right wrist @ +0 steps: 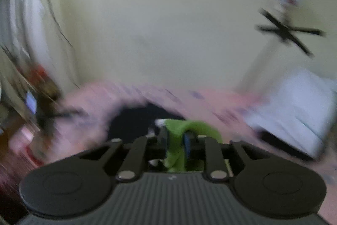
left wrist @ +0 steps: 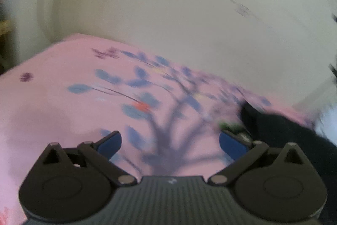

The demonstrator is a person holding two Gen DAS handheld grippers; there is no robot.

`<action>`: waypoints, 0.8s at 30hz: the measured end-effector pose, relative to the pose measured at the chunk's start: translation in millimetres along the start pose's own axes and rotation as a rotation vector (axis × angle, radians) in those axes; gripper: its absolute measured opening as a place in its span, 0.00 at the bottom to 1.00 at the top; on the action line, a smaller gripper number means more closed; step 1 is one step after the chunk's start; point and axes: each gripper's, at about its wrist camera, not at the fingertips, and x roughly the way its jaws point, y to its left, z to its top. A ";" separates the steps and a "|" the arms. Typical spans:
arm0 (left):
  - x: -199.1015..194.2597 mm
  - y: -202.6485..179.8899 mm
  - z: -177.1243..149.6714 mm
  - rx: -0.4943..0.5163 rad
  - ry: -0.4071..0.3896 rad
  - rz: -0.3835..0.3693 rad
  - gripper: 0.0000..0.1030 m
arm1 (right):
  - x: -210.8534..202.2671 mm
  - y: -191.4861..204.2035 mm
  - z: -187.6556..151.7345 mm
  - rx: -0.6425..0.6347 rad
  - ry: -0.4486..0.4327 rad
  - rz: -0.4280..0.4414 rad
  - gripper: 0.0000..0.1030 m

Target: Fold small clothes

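Plainly, we see a green cloth (right wrist: 179, 140) caught between the fingers of the right gripper (right wrist: 177, 140). It arches up over the right finger and hangs down through the gap, so its long axis runs roughly toward us and away along the fingers; which end is which we cannot tell through the blur. The right fingers stand close together with the cloth between them, and the pads appear to press on it, though the smear leaves that a little uncertain. Whether the piece is a sock, a sleeve or something else we cannot make out.

Behind the cloth lies a dark garment (right wrist: 134, 119) on the pink bedsheet (right wrist: 221, 102), toward the bed's far edge by the pale wall (right wrist: 168, 24). Its outline is smeared and its lower part is hidden by the gripper body.

From the left wrist we look down on the same bedsheet (left wrist: 63, 98), printed with a tree of blue leaves. The left gripper (left wrist: 170, 142) has its blue fingers (left wrist: 109, 143) wide apart, with nothing between them, over the trunk of the print. At the right edge of that view the dark garment (left wrist: 273, 130) is cut off by the frame, and a blurred speck of green (left wrist: 228, 125) sits just beside the right-hand finger; we cannot tell what it is.
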 end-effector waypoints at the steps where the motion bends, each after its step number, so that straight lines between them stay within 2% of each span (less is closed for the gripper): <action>1: -0.7 -7.9 -3.7 0.018 0.023 -0.028 0.99 | -4.0 -6.6 -12.8 -0.038 0.008 -0.084 0.56; 2: -2.6 -15.4 -7.9 0.030 0.044 -0.069 0.99 | -6.1 -10.4 -20.6 -0.088 0.003 -0.169 0.62; 3: -4.9 -22.2 -12.1 0.040 0.064 -0.108 0.99 | -7.9 -12.5 -22.9 -0.133 -0.012 -0.224 0.63; 5: -10.8 -35.8 -22.4 0.062 0.087 -0.154 1.00 | -9.4 -18.6 -17.0 -0.168 -0.029 -0.231 0.63; 8: -12.5 -53.9 -34.9 0.094 0.124 -0.163 1.00 | 4.1 -11.7 6.7 -0.201 -0.099 -0.145 0.63; 10: -6.2 -61.6 -41.9 0.085 0.164 -0.169 0.98 | 18.4 -1.9 24.7 -0.219 -0.149 -0.069 0.75; 11: -0.5 -64.9 -46.0 0.070 0.205 -0.176 0.94 | 30.4 0.7 32.9 -0.210 -0.154 -0.034 0.77; 12: -3.5 -66.7 -49.8 0.078 0.196 -0.172 0.92 | 40.7 6.8 36.8 -0.197 -0.138 -0.006 0.78; 14: -8.1 -79.7 -56.5 0.129 0.210 -0.192 0.48 | 67.7 9.7 40.9 -0.167 -0.054 0.045 0.78; 16: -10.7 -90.6 -63.2 0.171 0.239 -0.219 0.17 | 88.5 12.6 34.2 -0.154 0.005 0.041 0.78; 18: -17.9 -96.2 -65.7 0.205 0.211 -0.204 0.13 | 101.6 10.2 25.8 -0.126 0.043 0.051 0.78; 19: -27.3 -96.2 -63.2 0.213 0.180 -0.206 0.12 | 106.3 7.9 20.2 -0.091 0.065 0.071 0.76; 20: -39.1 -92.1 -57.9 0.203 0.143 -0.225 0.12 | 113.1 5.7 13.1 -0.046 0.102 0.094 0.69; 21: -55.3 -85.4 -50.1 0.182 0.096 -0.253 0.12 | 122.0 5.7 5.8 -0.017 0.153 0.116 0.33; 22: -73.7 -77.2 -42.1 0.158 0.045 -0.283 0.12 | 128.6 9.9 -0.8 -0.014 0.189 0.133 0.06; 24: -119.0 -56.9 -29.2 0.113 -0.058 -0.359 0.12 | 131.0 27.6 -4.3 -0.035 0.193 0.225 0.06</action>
